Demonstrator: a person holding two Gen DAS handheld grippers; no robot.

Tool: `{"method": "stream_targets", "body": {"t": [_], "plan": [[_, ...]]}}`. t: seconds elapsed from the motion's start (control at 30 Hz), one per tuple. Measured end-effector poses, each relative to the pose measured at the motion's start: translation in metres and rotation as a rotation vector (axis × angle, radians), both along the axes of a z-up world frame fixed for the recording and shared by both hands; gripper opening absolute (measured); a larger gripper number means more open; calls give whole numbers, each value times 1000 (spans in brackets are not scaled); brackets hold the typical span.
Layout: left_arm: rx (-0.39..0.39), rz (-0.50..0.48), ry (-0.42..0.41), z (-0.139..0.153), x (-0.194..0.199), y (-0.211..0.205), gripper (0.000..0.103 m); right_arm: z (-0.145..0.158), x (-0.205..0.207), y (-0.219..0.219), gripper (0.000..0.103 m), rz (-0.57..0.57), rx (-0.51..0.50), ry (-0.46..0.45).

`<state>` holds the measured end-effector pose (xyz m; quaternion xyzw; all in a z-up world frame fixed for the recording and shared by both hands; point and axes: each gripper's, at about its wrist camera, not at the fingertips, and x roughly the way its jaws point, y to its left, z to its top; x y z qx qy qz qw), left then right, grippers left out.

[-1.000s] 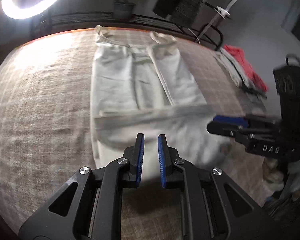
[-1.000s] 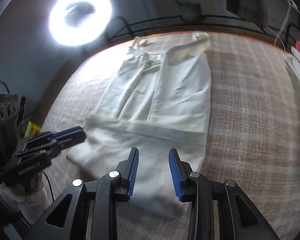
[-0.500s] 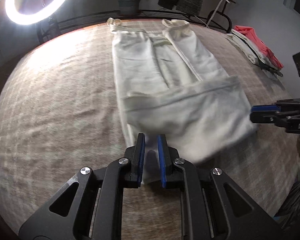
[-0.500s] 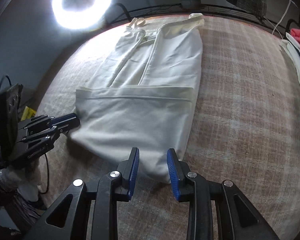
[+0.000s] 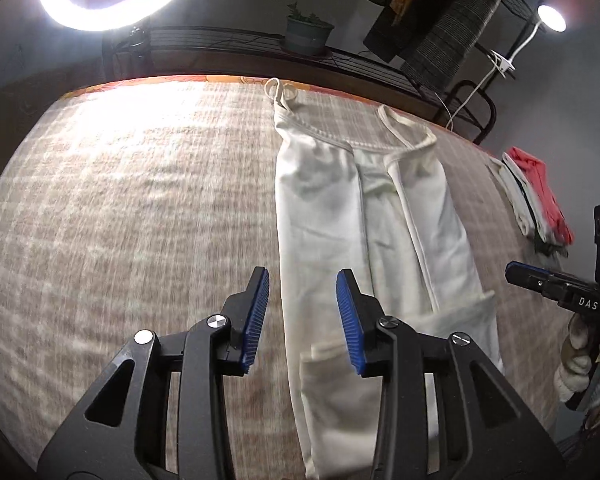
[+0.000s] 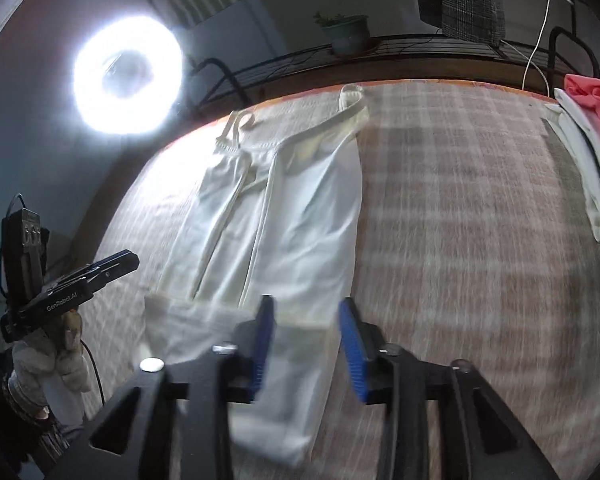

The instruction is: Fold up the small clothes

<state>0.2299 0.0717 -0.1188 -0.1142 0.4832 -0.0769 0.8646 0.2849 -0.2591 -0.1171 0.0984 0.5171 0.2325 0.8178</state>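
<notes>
- Ahead of both tongs, the white garment (image 5: 364,236) lies flat on the checked cover (image 5: 140,220), its sides folded inward and its near end turned up into a short band; folding it shorter looks still to do.
- The left tongs (image 5: 302,320) are opening, nothing between the jaws; the garment's left edge runs under the gap.
- The right tongs (image 6: 306,344) stand apart, closing slightly over the near hem, gripping nothing.
- Bare cover spreads left of the left tongs and right of the right tongs, up to the clothes pile (image 6: 588,152); the cover's far edge meets a dark rail (image 5: 360,64).
</notes>
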Motion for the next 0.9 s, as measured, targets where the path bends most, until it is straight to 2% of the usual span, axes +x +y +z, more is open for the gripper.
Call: {"method": "stream_targets", "body": {"t": [0.2,0.37,0.5,0.6,0.63,0.67,0.7,0.73,0.8,0.9], "plan": [[-36,24,42,-21,39,2,35,-15,43,12,23,44,103,29],[-16,11,50,-35,60,0,35,-37,77,32,23,83,23,29],[8,3,51,-43,78,-3,35,-46,99,30,20,56,52,25],[33,2,34,-45,89,-6,36,-46,117,29,20,17,8,-2],[47,4,25,-44,94,-7,36,-46,125,29,20,2,-32,-14],[53,4,19,-44,97,-8,42,-46,129,28,20,-6,-38,-20],[58,5,13,-44,101,-8,49,-46,133,27,22,-9,-36,-21],[60,8,6,-44,105,-7,52,-45,138,25,24,-9,-41,-27],[61,6,5,-46,112,-7,53,-42,145,23,34,-7,-63,-49],[77,-5,-3,-48,125,-8,53,-40,156,20,34,-1,-82,-61]]}}
